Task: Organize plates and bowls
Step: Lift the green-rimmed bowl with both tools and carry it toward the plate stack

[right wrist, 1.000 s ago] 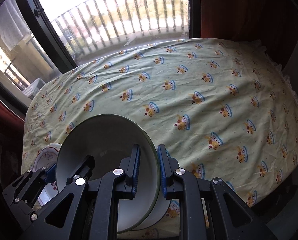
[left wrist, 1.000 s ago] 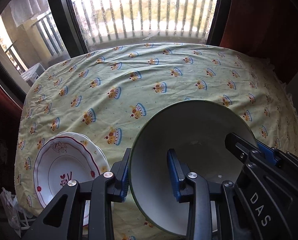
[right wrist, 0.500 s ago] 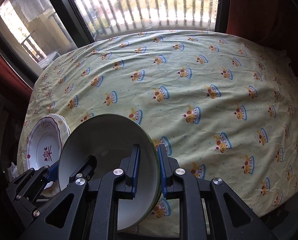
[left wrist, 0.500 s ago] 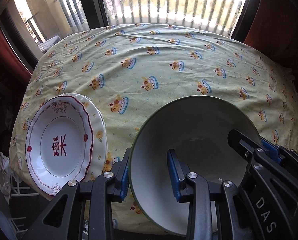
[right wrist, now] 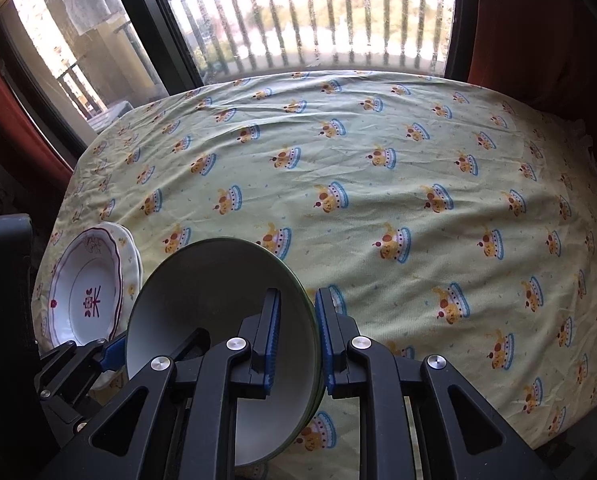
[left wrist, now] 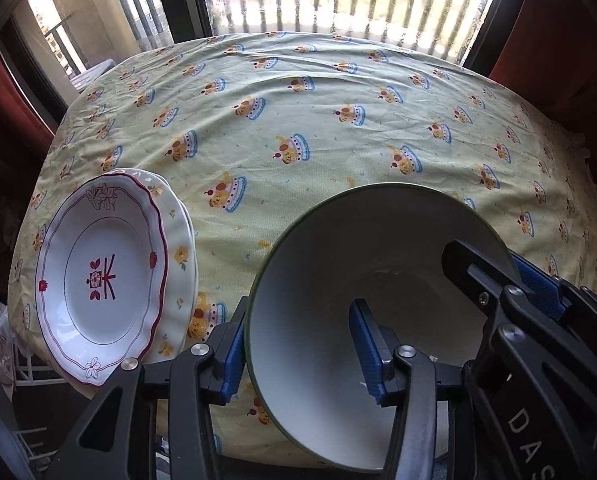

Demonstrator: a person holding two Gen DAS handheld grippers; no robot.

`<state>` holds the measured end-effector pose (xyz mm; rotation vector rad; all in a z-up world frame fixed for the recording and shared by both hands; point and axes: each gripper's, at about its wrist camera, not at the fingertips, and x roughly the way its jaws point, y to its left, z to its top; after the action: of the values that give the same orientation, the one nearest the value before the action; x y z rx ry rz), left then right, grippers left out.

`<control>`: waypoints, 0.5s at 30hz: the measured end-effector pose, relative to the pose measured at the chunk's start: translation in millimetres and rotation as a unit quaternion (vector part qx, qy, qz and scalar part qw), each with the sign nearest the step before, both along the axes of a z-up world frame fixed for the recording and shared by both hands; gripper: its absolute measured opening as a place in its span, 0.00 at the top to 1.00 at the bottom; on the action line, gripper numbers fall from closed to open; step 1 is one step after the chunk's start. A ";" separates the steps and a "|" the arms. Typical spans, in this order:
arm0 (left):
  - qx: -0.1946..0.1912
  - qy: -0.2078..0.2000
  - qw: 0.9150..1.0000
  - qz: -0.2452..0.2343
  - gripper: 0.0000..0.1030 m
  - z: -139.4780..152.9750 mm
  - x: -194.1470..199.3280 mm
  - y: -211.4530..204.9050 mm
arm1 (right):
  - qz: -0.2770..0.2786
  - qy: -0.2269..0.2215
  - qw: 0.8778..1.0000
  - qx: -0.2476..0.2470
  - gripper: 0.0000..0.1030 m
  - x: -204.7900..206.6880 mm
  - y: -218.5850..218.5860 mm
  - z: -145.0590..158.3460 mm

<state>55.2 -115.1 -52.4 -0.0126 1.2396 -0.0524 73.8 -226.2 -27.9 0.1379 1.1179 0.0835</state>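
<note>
1. White bowl with green rim point(left wrist: 326, 280) sits tilted at the near edge of the counter point(left wrist: 338, 152), opening facing both cameras.
2. Left hand-held gripper point(left wrist: 298, 352) straddles the bowl's left rim: outer blue pad point(left wrist: 234, 356) just outside the wall, inner pad point(left wrist: 368, 352) inside the bowl, well off the wall. Jaws have just been opening; rim is between them but not pinched, so it stands spread.
3. Right hand-held gripper point(right wrist: 296, 344) straddles the bowl's point(right wrist: 210, 292) right rim: one pad inside, one outside, both close on the wall. Jaws have just opened a little; narrow gap, and whether the pads still press on the rim I cannot tell.
4. In the left wrist view the right hand-held gripper point(left wrist: 526, 280) shows at the bowl's far right edge, black arm reaching in over the rim.
5. A second green rim edge shows just behind the bowl in the right wrist view; whether that is another bowl nested under it I cannot tell.
6. Bowl interior: bare white.
7. Left of the bowl, near but not touching: red-trimmed plate point(left wrist: 98, 276) with red flower motif, stacked on a yellow-flower plate point(left wrist: 178, 256); the lower plate peeks out on the right side.
8. Stack overhangs the counter's near-left edge a bit.
9. Counter is covered by a pale green cloth point(right wrist: 378, 184) with a crown print, wrinkled.
10. Window with balcony railing point(right wrist: 306, 20) behind the counter.
</note>
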 end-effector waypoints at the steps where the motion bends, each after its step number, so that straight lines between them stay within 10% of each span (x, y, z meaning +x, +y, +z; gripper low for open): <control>1: -0.003 0.002 1.000 -0.002 0.48 0.0 1.0 0.3 | 0.001 0.003 1.000 0.008 0.65 0.1 0.0 -0.9; 7: -0.023 -0.001 0.999 -0.035 0.31 0.4 6.6 -0.7 | -0.029 0.007 0.999 0.030 0.35 -1.6 -6.1 -1.5; 15: -0.064 0.012 0.996 -0.060 0.27 -10.2 18.8 6.7 | -0.074 0.023 0.997 0.030 0.33 -0.1 -10.0 -7.8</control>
<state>74.0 -108.5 -62.6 -0.0491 1.2590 -0.2364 73.7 -236.2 -35.7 0.2777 1.1483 -0.0182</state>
